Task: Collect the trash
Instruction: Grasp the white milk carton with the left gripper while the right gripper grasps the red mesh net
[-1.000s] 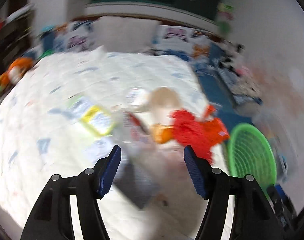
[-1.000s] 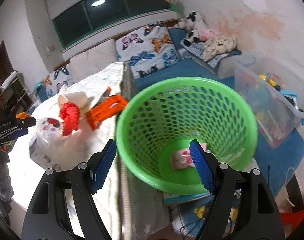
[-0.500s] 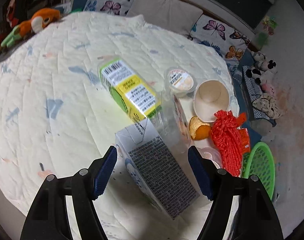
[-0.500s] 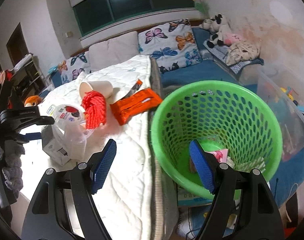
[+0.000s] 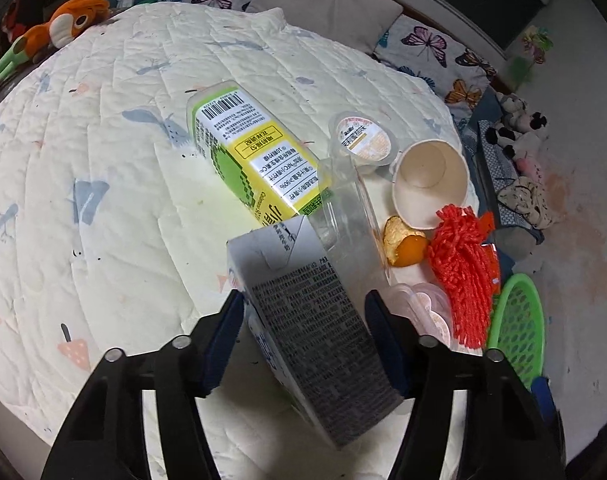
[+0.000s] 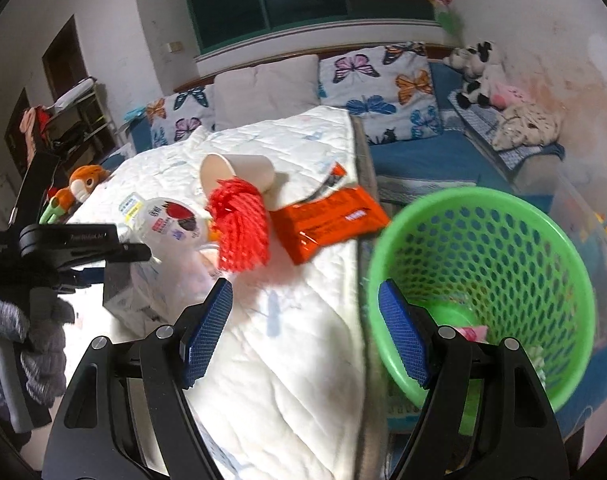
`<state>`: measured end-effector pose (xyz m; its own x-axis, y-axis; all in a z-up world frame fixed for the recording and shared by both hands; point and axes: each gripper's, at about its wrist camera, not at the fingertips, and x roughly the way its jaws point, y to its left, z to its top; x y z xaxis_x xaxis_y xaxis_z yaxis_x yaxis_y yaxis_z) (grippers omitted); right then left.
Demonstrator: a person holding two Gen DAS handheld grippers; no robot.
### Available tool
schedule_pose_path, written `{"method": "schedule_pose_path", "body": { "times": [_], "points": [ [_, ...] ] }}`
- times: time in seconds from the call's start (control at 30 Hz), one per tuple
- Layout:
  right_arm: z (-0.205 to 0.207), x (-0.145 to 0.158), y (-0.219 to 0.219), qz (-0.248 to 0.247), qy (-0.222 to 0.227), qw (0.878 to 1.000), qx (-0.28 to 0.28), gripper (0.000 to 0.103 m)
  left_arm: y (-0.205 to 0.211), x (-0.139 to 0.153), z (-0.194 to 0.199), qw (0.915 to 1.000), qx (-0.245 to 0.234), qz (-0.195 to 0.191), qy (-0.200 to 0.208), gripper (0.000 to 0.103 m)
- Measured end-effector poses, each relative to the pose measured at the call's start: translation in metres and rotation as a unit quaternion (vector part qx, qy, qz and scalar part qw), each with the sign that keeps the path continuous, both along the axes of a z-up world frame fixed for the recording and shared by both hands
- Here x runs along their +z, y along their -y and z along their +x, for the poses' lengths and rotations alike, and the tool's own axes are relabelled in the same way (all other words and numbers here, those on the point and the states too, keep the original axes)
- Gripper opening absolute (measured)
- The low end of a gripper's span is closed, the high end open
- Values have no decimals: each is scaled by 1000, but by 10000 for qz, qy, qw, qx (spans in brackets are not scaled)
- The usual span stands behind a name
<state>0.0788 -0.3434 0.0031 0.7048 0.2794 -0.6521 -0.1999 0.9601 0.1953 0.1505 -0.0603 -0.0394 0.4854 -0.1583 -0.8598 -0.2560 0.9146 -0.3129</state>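
Observation:
Trash lies on a quilted white bed (image 5: pixel 103 168). My left gripper (image 5: pixel 303 336) is open, its pads on either side of a grey-printed white carton (image 5: pixel 315 320), not clamped. Beyond it lie a green-yellow carton (image 5: pixel 255 156), a clear plastic container (image 5: pixel 343 208), a sealed cup (image 5: pixel 363 140), a paper cup (image 5: pixel 427 184), orange peel (image 5: pixel 407 246) and a red net (image 5: pixel 459 276). My right gripper (image 6: pixel 307 336) is open and empty over the bed edge, left of the green basket (image 6: pixel 487 280). An orange wrapper (image 6: pixel 327 220) lies near that edge.
The green basket (image 5: pixel 515 320) stands on the floor off the bed's right side, with some trash inside. Butterfly pillows (image 6: pixel 375 80) and plush toys (image 6: pixel 479 72) line the back. An orange plush (image 5: pixel 63 28) sits at the bed's far left.
My left gripper moved down and forward so the grey-printed carton now sits between its fingers. My right gripper swung left, from over the basket toward the bed edge.

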Motion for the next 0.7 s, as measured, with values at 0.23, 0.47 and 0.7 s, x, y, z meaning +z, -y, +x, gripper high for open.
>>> {"method": "schedule_pose_path", "body": {
  "times": [0.23, 0.47, 0.7],
  "points": [
    [30, 0, -28, -61, 18, 9993, 367, 69, -12, 5, -10, 9994, -327, -114, 93, 48],
    [69, -10, -49, -54, -169, 9981, 594, 63, -21, 12, -21, 9977, -632, -131, 205, 46],
    [100, -24, -60, -69, -388, 9972, 628, 57, -36, 24, -32, 9960, -799, -236, 313, 46]
  ]
}}
